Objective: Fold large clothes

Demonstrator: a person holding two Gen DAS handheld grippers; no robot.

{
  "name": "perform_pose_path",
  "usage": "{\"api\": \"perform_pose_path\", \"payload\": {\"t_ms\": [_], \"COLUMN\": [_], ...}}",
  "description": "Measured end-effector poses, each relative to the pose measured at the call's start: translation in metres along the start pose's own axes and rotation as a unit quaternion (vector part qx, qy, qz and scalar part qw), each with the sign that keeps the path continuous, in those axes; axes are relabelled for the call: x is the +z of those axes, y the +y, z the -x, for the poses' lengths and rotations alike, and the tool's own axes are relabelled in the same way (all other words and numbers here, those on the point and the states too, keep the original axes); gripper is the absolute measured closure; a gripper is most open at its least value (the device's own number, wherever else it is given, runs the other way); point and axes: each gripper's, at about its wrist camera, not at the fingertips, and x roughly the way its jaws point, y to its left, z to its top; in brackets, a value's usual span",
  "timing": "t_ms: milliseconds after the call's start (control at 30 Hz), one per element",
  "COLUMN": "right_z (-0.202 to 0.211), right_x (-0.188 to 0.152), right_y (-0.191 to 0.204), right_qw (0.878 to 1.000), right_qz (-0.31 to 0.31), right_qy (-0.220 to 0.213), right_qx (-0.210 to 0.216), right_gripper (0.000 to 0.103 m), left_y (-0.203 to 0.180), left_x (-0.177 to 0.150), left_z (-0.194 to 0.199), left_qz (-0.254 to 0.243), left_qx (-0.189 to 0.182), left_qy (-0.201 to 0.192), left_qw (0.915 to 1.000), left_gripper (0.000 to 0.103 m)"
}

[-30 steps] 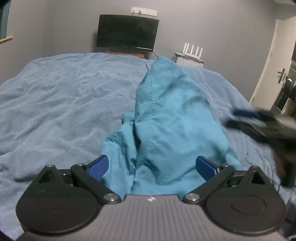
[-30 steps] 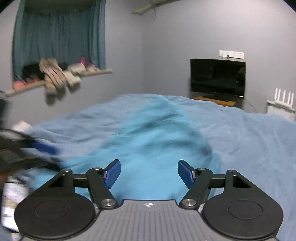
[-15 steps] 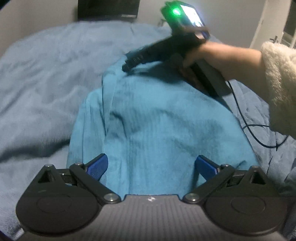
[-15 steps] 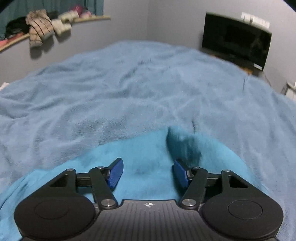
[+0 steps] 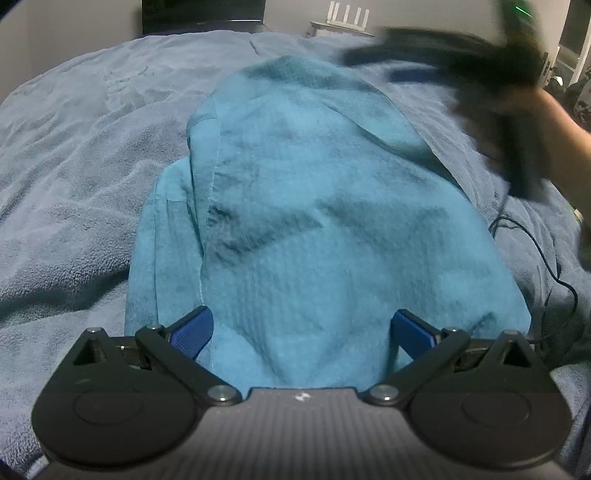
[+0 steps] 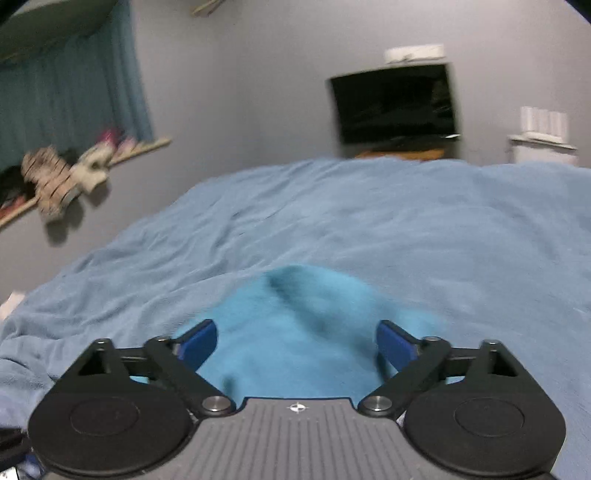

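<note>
A teal garment (image 5: 314,206) lies folded lengthwise on the blue bed cover (image 5: 81,155), running away from me. My left gripper (image 5: 301,332) is open just above its near end, blue pads on either side of the cloth. My right gripper (image 6: 297,341) is open above the garment's far end (image 6: 295,317). In the left wrist view the right gripper (image 5: 443,66) shows as a dark blur at the upper right, held by a hand above the bed. Neither gripper holds cloth.
A black cable (image 5: 543,258) trails over the bed cover on the right. A dark monitor (image 6: 395,103) stands beyond the bed. A white router (image 5: 347,18) is on a stand. A window ledge (image 6: 59,181) with soft items is on the left wall.
The right gripper has lifted off the garment's far end, opened wider and swung up to the right. The left gripper stays open at the near end.
</note>
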Motion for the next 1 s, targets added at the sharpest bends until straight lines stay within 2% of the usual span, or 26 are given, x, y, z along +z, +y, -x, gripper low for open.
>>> {"api": "perform_pose_path", "payload": {"t_ms": [33, 100, 200, 233, 300, 367, 467, 600, 700, 800, 867, 900, 933, 1000], "right_z": [0.015, 0.028, 0.031, 0.028, 0.019, 0.002, -0.018, -0.055, -0.08, -0.092, -0.09, -0.086, -0.085, -0.077], "right_x": [-0.007, -0.021, -0.044, -0.052, -0.067, -0.081, -0.094, -0.103, -0.114, -0.119, -0.112, -0.103, -0.094, -0.074], "right_y": [-0.01, -0.036, -0.076, -0.085, -0.099, -0.108, -0.119, -0.131, -0.144, -0.145, -0.137, -0.134, -0.134, -0.136], "right_qw": [1.0, 0.998, 0.979, 0.973, 0.963, 0.95, 0.928, 0.905, 0.885, 0.883, 0.895, 0.903, 0.908, 0.917], "right_qz": [-0.011, -0.061, -0.178, -0.203, -0.238, -0.27, -0.315, -0.342, -0.37, -0.382, -0.368, -0.353, -0.341, -0.318], "right_qy": [-0.001, 0.03, 0.079, 0.09, 0.109, 0.139, 0.15, 0.165, 0.159, 0.133, 0.111, 0.097, 0.086, 0.063], "right_qx": [0.0, 0.017, 0.067, 0.07, 0.06, 0.078, 0.134, 0.191, 0.236, 0.24, 0.228, 0.226, 0.228, 0.234], "right_gripper": [0.002, 0.001, 0.001, 0.001, 0.001, 0.001, 0.001, 0.0, 0.0, 0.0, 0.012, 0.025, 0.034, 0.04], "left_y": [0.0, -0.003, -0.008, -0.011, -0.013, -0.013, -0.013, -0.012, -0.008, -0.006, -0.004, -0.004, -0.003, -0.005], "left_x": [0.0, -0.002, -0.006, -0.009, -0.012, -0.012, -0.012, -0.011, -0.009, -0.006, -0.002, 0.001, 0.005, 0.014], "left_z": [-0.001, 0.001, 0.005, 0.006, 0.009, 0.01, 0.01, 0.01, 0.008, 0.004, 0.002, 0.001, -0.001, -0.004], "left_qz": [0.002, 0.0, -0.003, -0.004, -0.005, -0.004, -0.004, -0.003, 0.003, 0.003, 0.007, 0.008, 0.011, 0.009], "left_qx": [0.001, 0.006, 0.012, 0.013, 0.015, 0.014, 0.014, 0.012, 0.002, -0.006, -0.012, -0.014, -0.017, -0.026], "left_qy": [0.0, -0.002, -0.007, -0.009, -0.009, -0.009, -0.009, -0.007, -0.004, -0.002, -0.002, -0.005, -0.007, -0.013], "left_qw": [1.0, 1.0, 0.9999, 0.9999, 0.9998, 0.9998, 0.9999, 0.9999, 1.0, 1.0, 0.9999, 0.9999, 0.9998, 0.9995], "left_gripper": [0.0, 0.0, 0.0, 0.0, 0.0, 0.0, 0.0, 0.0, 0.0, 0.0, 0.0, 0.0, 0.0, 0.0]}}
